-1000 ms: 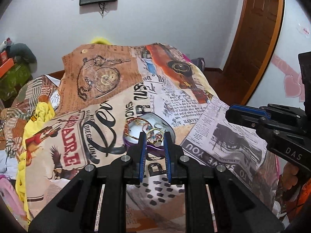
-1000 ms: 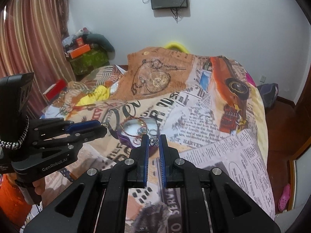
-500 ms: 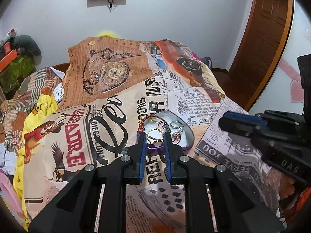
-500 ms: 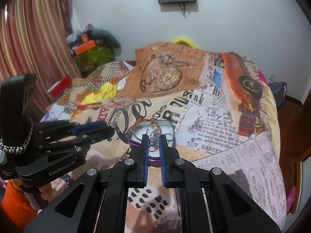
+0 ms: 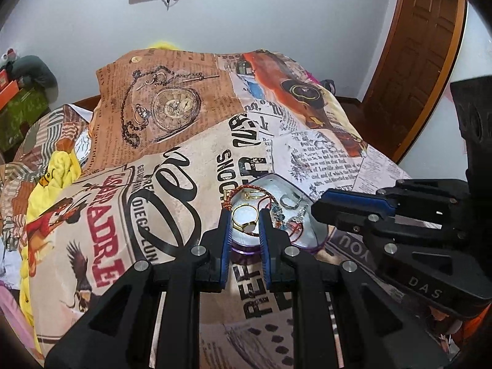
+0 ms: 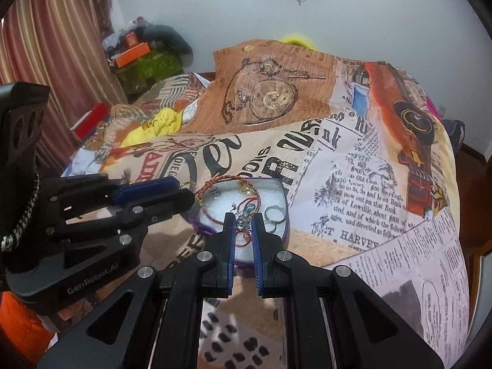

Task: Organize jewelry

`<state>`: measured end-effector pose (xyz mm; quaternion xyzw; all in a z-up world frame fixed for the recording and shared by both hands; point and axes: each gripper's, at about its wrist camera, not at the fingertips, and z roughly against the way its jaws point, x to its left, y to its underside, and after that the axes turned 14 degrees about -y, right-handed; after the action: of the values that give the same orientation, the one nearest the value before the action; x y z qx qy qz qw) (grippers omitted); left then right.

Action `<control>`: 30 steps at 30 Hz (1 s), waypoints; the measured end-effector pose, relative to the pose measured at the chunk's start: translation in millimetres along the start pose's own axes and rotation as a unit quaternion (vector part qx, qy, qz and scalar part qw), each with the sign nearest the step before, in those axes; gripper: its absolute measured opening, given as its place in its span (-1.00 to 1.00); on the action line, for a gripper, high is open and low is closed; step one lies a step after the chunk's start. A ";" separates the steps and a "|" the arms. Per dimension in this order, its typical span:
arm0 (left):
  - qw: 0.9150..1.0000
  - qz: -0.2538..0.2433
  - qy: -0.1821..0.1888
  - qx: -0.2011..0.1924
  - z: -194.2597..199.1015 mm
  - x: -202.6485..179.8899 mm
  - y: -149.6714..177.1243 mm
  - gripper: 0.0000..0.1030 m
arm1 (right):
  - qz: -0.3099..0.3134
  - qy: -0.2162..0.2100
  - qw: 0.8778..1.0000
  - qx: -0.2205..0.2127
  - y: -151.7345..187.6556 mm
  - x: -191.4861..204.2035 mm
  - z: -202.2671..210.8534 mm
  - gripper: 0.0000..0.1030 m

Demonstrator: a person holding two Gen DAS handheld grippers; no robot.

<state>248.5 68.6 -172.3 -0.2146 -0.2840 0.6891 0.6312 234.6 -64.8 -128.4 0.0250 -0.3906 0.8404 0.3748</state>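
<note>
A small purple tin (image 5: 319, 230) (image 6: 284, 193) with a white lining lies on the printed bedspread and holds several pieces: a copper twisted bangle (image 6: 229, 181), silver rings (image 6: 273, 213), hoop earrings (image 5: 289, 204). My left gripper (image 5: 244, 215) is shut on a gold ring (image 5: 244, 216) just above the tin's left part. My right gripper (image 6: 244, 221) is shut on a small silver charm earring (image 6: 243, 224) above the tin's near side. Each gripper shows in the other's view.
The bedspread (image 5: 184, 160) carries newspaper, pocket-watch and car prints. A yellow cloth (image 5: 58, 166) lies at the left. Boxes and bags (image 6: 144, 61) stand by the striped curtain. A wooden door (image 5: 421, 46) is at the right.
Both grippers have moved forward and down over the tin, each keeping its piece of jewelry. The tin looks nearer and larger in both views.
</note>
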 end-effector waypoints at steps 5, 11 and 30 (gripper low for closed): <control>1.000 -0.002 0.004 0.006 -9.9 -0.9 -1.6 -0.69 | 0.006 0.009 1.000 0.008 -5.1 -3.9 -9.9 -0.82; 1.000 -0.003 0.008 0.014 -17.9 -2.9 -2.6 -0.69 | -0.005 0.007 1.000 0.025 -4.1 -11.8 -22.6 -0.82; 1.000 0.005 -0.005 -0.003 13.8 4.3 -8.6 -0.68 | 0.026 0.028 0.998 0.043 -4.9 7.2 -11.9 -0.53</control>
<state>245.5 71.6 -156.0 -0.2145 -0.2879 0.6923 0.6259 235.6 -50.4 -131.1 0.0079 -0.3438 0.8664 0.3621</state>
